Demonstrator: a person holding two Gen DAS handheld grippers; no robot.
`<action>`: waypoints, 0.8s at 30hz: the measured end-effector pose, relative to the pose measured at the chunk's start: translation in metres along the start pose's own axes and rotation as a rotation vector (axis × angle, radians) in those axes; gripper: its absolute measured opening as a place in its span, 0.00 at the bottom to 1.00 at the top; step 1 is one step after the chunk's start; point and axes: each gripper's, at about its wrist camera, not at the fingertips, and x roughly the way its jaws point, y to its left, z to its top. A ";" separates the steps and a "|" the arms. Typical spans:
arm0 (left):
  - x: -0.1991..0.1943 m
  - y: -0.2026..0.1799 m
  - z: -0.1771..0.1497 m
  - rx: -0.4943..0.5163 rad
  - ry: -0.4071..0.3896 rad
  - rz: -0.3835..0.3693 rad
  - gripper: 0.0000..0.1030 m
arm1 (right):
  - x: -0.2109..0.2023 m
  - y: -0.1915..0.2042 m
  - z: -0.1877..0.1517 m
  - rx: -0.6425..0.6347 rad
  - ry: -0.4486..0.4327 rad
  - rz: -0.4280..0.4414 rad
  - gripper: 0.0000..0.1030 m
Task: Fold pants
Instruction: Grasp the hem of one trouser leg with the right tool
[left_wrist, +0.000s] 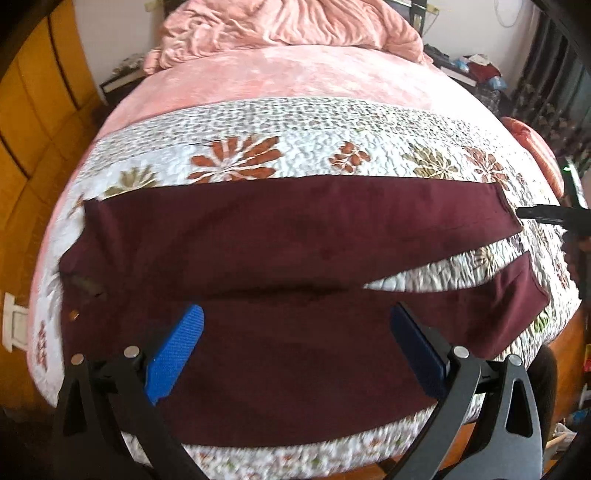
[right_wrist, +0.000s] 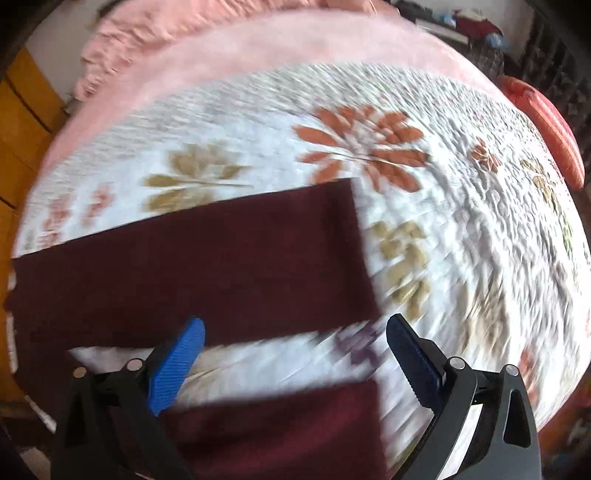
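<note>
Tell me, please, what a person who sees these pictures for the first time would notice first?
First, the dark maroon pants, spread flat across the near half of the bed, with the two legs parting toward the right. Under them lies a white quilt with orange and olive flowers, and a crumpled pink blanket is heaped at the far end. Both the left gripper and the right gripper hang over the pants with blue-padded jaws wide apart, holding nothing.

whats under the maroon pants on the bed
The maroon pants lie spread flat on a white floral quilt, which shows between the two legs and along every edge. The quilt directly beneath the fabric is covered, so anything there cannot be seen.
</note>
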 end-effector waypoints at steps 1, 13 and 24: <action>0.009 -0.004 0.006 0.004 0.010 -0.006 0.97 | 0.013 -0.011 0.011 0.001 0.017 0.001 0.96; 0.090 -0.063 0.083 0.077 0.056 -0.052 0.97 | 0.089 -0.029 0.076 -0.077 0.047 0.082 0.96; 0.151 -0.113 0.145 0.387 0.081 -0.174 0.97 | 0.001 -0.010 0.044 -0.338 -0.153 0.264 0.22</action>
